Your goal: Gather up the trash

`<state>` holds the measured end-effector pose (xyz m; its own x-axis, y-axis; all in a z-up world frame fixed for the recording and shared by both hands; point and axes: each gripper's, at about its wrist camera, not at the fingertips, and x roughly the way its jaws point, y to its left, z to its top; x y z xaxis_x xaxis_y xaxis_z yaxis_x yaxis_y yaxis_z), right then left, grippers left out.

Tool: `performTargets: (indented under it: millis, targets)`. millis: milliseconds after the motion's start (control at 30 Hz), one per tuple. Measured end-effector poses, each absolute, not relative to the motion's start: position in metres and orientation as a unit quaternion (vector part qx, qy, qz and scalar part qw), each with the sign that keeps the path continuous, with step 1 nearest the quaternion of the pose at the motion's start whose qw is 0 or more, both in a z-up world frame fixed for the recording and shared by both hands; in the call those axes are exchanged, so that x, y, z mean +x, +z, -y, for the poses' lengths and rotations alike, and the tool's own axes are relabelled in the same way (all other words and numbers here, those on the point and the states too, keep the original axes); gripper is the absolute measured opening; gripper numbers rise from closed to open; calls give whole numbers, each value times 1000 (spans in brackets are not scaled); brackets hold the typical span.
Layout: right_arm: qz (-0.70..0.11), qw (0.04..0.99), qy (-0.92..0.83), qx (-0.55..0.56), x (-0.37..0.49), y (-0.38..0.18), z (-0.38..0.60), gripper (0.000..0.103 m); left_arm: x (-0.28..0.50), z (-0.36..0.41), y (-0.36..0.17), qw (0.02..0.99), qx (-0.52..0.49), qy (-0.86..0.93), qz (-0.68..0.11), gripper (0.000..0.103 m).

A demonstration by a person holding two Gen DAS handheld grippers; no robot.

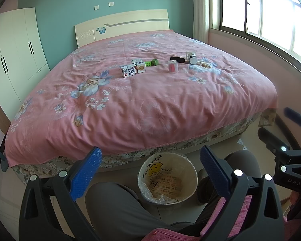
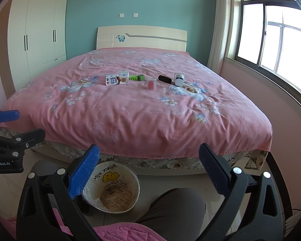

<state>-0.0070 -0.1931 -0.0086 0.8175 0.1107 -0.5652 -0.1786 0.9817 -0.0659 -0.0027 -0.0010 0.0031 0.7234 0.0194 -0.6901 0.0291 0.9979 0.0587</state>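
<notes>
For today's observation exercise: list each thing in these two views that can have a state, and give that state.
Left gripper: open, empty.
Right gripper: open, empty.
Bin: upright, lined, on the floor.
Milk carton: lying on the bed.
Clear cup: upright.
White bottle: lying down.
Black roll: lying down.
Wardrobe: doors shut.

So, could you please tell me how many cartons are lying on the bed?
2: a large carton lies at the left end of the row of items, and a smaller carton sits just behind it, partly hidden. More could be concealed.
</notes>
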Motion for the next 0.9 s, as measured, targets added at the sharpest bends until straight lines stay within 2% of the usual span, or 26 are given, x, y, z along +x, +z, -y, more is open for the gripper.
performTargets:
  millis: [900]
  targets:
    - [-294,951,78,-60,-7,-10,192,96,-4,1,4,927,33,-2,-372,100]
